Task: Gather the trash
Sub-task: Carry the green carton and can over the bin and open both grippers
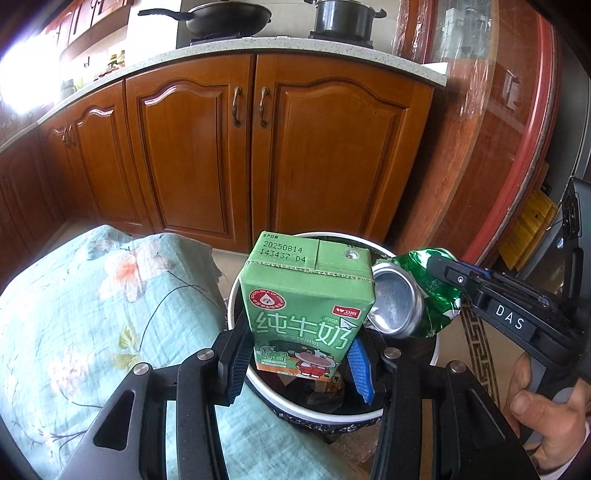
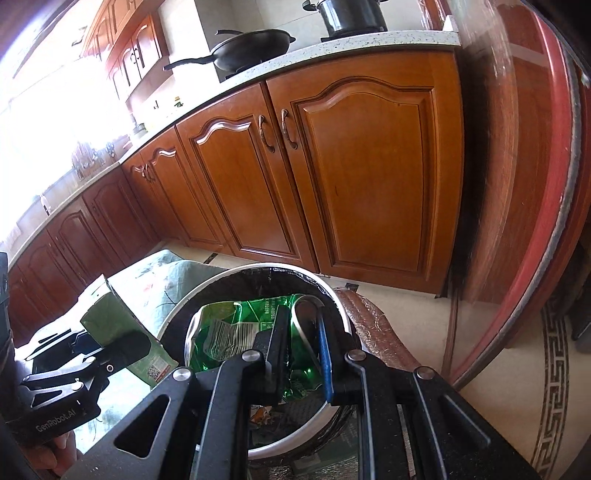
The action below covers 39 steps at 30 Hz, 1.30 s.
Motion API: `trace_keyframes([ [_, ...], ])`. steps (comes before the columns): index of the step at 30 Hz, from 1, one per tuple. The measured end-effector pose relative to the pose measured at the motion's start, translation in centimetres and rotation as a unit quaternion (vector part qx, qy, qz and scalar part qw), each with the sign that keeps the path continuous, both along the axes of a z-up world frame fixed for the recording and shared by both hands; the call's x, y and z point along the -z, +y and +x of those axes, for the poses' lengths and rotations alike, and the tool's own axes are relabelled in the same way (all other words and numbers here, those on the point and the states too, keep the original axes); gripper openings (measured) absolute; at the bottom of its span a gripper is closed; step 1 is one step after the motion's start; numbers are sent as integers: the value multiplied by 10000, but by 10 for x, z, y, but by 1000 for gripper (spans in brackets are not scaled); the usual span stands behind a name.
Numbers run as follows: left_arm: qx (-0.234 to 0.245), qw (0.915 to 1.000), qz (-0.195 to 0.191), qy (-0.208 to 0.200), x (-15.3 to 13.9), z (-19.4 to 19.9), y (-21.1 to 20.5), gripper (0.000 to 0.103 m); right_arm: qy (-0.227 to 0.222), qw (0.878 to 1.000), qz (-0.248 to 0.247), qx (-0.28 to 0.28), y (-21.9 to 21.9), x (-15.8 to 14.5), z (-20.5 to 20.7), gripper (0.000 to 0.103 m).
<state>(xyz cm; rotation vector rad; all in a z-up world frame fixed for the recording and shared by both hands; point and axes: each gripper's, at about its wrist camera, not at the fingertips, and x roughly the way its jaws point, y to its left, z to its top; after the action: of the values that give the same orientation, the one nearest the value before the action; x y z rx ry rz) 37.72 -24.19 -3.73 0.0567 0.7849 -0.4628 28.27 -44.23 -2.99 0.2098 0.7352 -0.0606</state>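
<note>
My left gripper (image 1: 299, 363) is shut on a green milk carton (image 1: 308, 302) and holds it upright over the white-rimmed trash bin (image 1: 295, 410) lined with a black bag. My right gripper (image 2: 303, 354) is shut on a crushed green can (image 2: 229, 332), also held over the bin (image 2: 332, 295). In the left wrist view the can (image 1: 410, 295) hangs just right of the carton, with the right gripper (image 1: 448, 275) reaching in from the right. In the right wrist view the carton (image 2: 122, 332) and the left gripper (image 2: 110, 350) show at the left. Some trash lies in the bin.
A seat with a teal floral cover (image 1: 92, 325) stands left of the bin. Wooden kitchen cabinets (image 1: 258, 147) lie ahead, with a wok (image 1: 221, 18) and a pot (image 1: 343, 18) on the counter. A round red-edged table (image 2: 554, 184) stands at the right.
</note>
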Motion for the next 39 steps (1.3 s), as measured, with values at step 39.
trace_keyframes([
  [39, -73, 9976, 331, 602, 14, 33, -27, 47, 508, 9984, -174, -178, 5, 14, 32, 18],
])
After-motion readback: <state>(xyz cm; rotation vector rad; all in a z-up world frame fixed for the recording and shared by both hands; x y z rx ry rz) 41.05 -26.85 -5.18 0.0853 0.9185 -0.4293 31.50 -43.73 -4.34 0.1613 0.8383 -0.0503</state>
